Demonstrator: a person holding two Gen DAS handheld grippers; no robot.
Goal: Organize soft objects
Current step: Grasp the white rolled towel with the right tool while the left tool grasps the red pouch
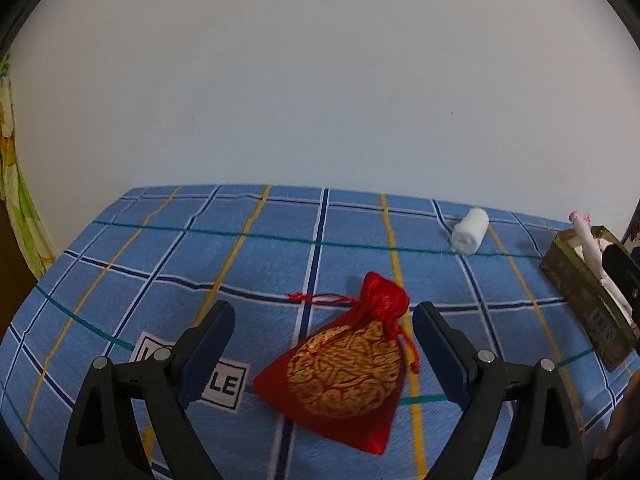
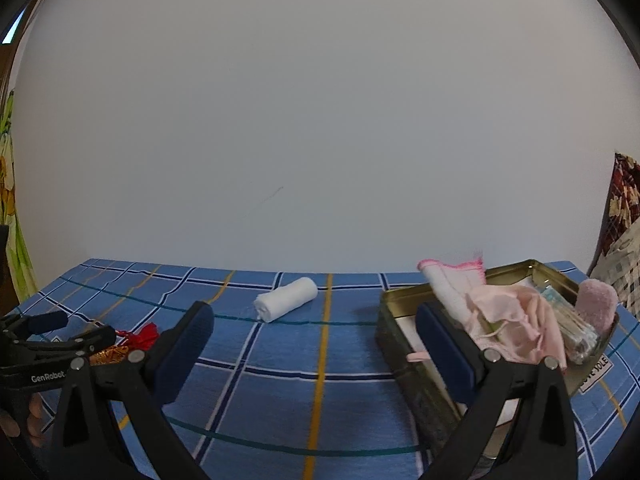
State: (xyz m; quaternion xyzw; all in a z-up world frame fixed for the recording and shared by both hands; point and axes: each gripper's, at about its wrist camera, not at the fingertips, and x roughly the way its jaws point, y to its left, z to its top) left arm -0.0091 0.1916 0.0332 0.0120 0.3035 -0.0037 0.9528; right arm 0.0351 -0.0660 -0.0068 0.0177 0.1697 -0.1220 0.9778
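Observation:
A red drawstring pouch with a gold pattern lies on the blue checked cloth, between the wide-open fingers of my left gripper, which touch nothing. A rolled white towel lies further back, also seen in the right wrist view as the white towel roll. My right gripper stands open over the cloth, its right finger in front of a gold tin box that holds pink and white cloths. The left gripper shows at the left edge beside the red pouch.
A gold tin box stands at the right side of the table. A white wall rises behind the table's far edge. A patterned curtain hangs at the left, and patterned fabric at the right. Part of a hand shows low left.

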